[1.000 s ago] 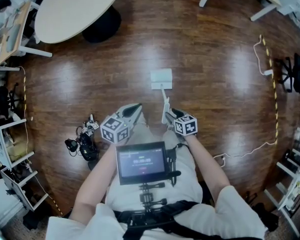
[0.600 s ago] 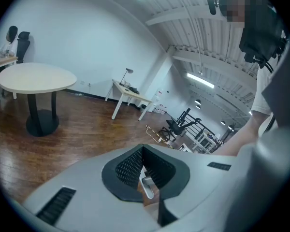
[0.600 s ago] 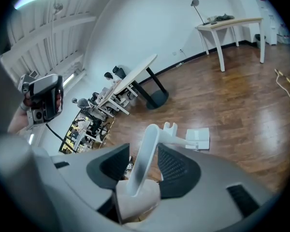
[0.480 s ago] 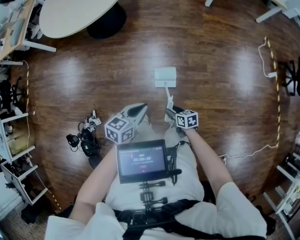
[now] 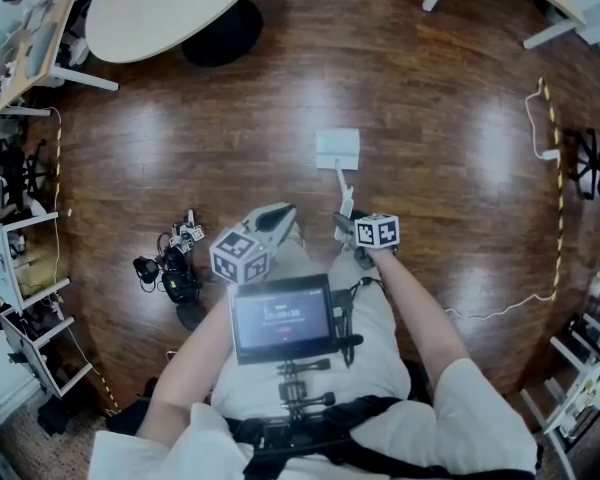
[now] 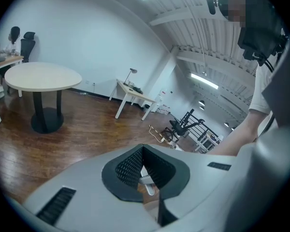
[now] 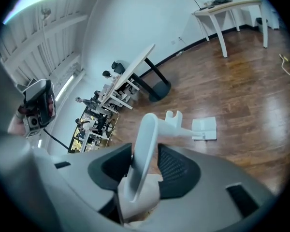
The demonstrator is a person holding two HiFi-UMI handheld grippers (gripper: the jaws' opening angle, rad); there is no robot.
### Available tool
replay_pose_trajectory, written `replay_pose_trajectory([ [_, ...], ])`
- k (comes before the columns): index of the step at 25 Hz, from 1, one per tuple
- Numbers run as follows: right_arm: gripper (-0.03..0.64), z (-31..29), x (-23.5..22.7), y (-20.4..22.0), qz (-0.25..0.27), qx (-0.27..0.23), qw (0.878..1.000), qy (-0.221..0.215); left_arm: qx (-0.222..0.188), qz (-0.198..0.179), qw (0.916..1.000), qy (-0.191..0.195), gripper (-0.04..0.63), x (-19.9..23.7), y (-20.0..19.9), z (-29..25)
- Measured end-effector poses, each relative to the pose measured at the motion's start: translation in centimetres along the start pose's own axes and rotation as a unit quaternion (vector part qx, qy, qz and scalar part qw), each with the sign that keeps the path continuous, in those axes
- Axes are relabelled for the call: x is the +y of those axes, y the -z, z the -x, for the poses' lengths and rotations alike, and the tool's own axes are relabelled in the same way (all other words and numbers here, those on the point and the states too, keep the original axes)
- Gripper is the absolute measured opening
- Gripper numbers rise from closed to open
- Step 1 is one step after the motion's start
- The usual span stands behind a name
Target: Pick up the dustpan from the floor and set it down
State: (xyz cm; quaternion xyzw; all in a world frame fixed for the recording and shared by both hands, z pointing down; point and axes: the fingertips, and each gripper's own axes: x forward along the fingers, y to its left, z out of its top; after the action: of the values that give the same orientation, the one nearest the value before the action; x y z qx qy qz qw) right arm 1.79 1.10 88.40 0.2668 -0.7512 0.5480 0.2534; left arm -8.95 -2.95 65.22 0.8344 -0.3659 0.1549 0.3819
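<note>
Two jaws of your right gripper, just squeezed tighter, clamp the dustpan by its long handle, pan far ahead down by the floor, so lower it slowly and flat; your left gripper is closed and empty.

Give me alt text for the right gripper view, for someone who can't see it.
The right gripper clamps the dustpan by its long white handle, which runs away to the flat pan over a brown wooden floor. A round table and a desk stand farther back.
</note>
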Motion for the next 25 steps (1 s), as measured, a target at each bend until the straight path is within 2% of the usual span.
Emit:
replay_pose_trajectory([
  [3, 0.186, -0.5, 0.1, 0.1, -0.011, -0.006, 1.000, -0.007, -0.001, 0.002, 1.0000, -0.006, -0.005, 0.7, 0.0, 0.4],
  [8, 0.203, -1.1, -0.3, 0.5, -0.089, -0.032, 0.995, -0.035, -0.004, 0.004, 0.9999, -0.015, -0.005, 1.7, -0.1, 1.2],
  [12, 0.185, -1.2, 0.2, 1.1, -0.061, -0.036, 0.997, -0.029, -0.007, 0.006, 0.9998, -0.016, -0.005, 2.3, -0.1, 1.6],
  [15, 0.128, -0.6, 0.6, 1.3, -0.010, -0.039, 0.999, 0.000, -0.011, 0.007, 0.9998, -0.016, -0.006, 2.4, -0.1, 1.8],
  [16, 0.138, -0.4, 0.5, 1.3, 0.000, -0.041, 0.999, 0.010, -0.012, 0.006, 0.9998, -0.016, -0.006, 2.3, -0.2, 1.8],
  [19, 0.128, -0.1, -0.1, 1.5, -0.018, -0.050, 0.998, 0.017, -0.017, 0.008, 0.9996, -0.020, -0.005, 2.2, -0.5, 1.9],
  [25, 0.109, -0.1, -0.3, 0.7, -0.070, -0.053, 0.996, -0.006, -0.025, 0.009, 0.9993, -0.025, -0.005, 1.7, -0.6, 2.5],
])
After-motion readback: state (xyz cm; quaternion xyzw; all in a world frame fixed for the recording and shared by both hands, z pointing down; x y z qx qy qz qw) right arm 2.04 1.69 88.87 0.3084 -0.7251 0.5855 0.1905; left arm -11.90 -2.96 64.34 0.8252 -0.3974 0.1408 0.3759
